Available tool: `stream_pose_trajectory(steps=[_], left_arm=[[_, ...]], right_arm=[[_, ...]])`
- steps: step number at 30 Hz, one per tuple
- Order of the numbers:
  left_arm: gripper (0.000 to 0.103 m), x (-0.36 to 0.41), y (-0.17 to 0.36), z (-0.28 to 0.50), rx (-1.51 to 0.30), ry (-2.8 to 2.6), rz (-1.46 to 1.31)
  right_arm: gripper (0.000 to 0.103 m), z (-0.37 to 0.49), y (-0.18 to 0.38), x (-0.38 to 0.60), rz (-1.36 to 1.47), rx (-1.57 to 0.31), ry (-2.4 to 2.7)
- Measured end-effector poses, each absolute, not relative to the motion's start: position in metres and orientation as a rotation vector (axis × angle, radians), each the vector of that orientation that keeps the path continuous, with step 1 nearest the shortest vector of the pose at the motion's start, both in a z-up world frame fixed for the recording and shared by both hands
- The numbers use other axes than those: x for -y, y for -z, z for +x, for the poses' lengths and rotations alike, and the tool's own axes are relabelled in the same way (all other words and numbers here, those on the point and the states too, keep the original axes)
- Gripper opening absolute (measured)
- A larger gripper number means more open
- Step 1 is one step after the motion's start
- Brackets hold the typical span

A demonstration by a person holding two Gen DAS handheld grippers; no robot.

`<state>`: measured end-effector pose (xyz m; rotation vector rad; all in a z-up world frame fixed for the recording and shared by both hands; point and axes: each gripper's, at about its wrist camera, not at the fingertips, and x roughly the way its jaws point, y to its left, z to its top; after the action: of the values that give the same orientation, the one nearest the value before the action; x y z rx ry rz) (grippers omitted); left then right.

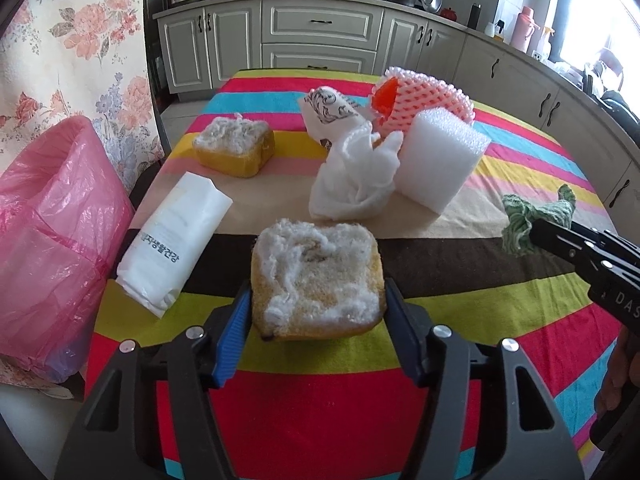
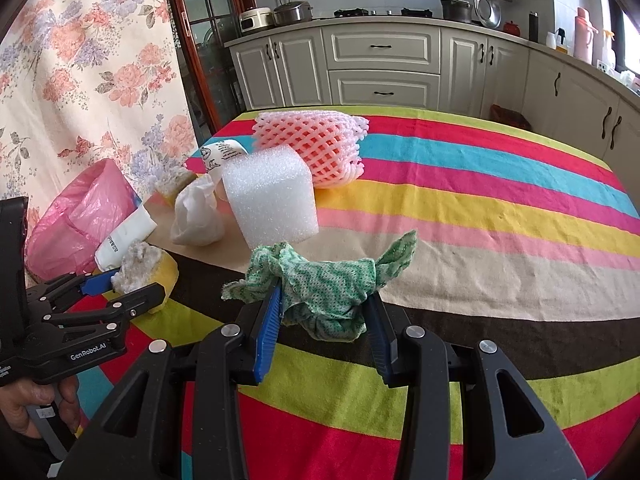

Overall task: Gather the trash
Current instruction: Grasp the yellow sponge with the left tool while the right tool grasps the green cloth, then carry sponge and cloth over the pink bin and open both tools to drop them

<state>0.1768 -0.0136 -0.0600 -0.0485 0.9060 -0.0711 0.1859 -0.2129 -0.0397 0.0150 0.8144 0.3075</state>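
1. Trash lies scattered on the striped desk [image 1: 520,168]: a second worn sponge [image 1: 234,146], a white packet [image 1: 172,240], a crumpled white bag [image 1: 352,184], a white foam block [image 1: 440,160] and pink fruit netting [image 1: 424,100].
2. Left gripper [image 1: 318,316]: its fingers [image 1: 232,332] grasp a worn yellow sponge [image 1: 316,284] by both sides, near the desk's front edge.
3. Right gripper [image 2: 324,316]: its fingers [image 2: 268,332] are clenched on a crumpled green cloth [image 2: 324,280], over the brown stripe.
4. A bin with a pink liner [image 1: 52,232] stands beside the desk, at its left edge.
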Motion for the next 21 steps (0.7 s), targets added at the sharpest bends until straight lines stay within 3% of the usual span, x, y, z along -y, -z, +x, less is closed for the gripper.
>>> stream_pose_trajectory(steps=[21], left_arm=[[0.061,-0.022,-0.016,0.14,-0.729,0.01,-0.093]], right_arm=[[0.039,0.177,-0.006,0.197,0.012,-0.709,-0.343]])
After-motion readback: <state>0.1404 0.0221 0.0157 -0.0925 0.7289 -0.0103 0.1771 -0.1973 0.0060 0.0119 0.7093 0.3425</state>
